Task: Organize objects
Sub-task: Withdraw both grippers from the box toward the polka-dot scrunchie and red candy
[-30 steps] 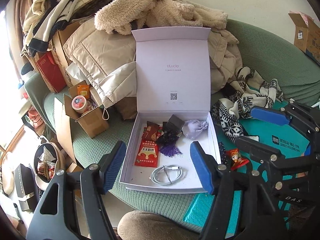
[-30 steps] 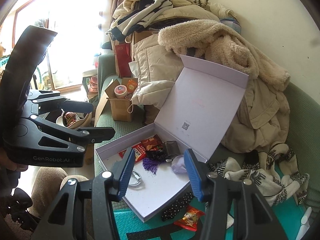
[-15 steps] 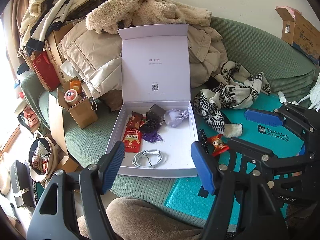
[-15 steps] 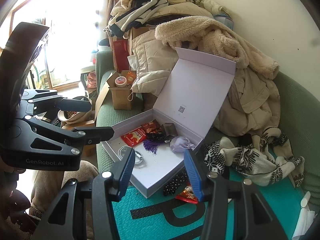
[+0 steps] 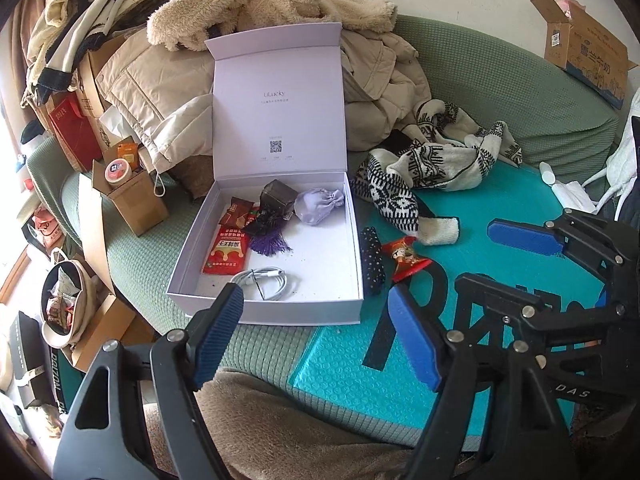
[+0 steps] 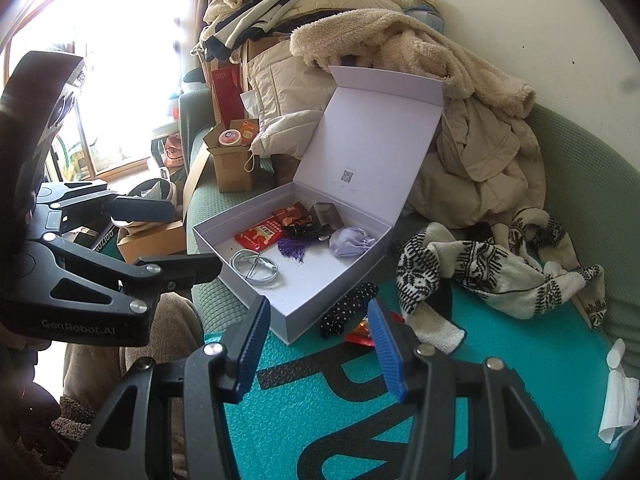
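a green sofa (image 5: 472, 80) with a textured cover carries everything. a teal bubble mailer (image 5: 500, 208) with large black print lies flat across the right part of its seat. an open lilac box (image 5: 272, 312) sits on the seat, its right edge touching the mailer. on the mailer, just beside the box, lie a black dotted cloth (image 5: 372, 260) and a red snack packet (image 5: 408, 258), touching each other. a black and white knitted scarf (image 5: 432, 164) sprawls behind them. a heap of beige coats (image 5: 280, 40) fills the back left. a small cardboard box (image 5: 136, 196) stands left of the lilac box.
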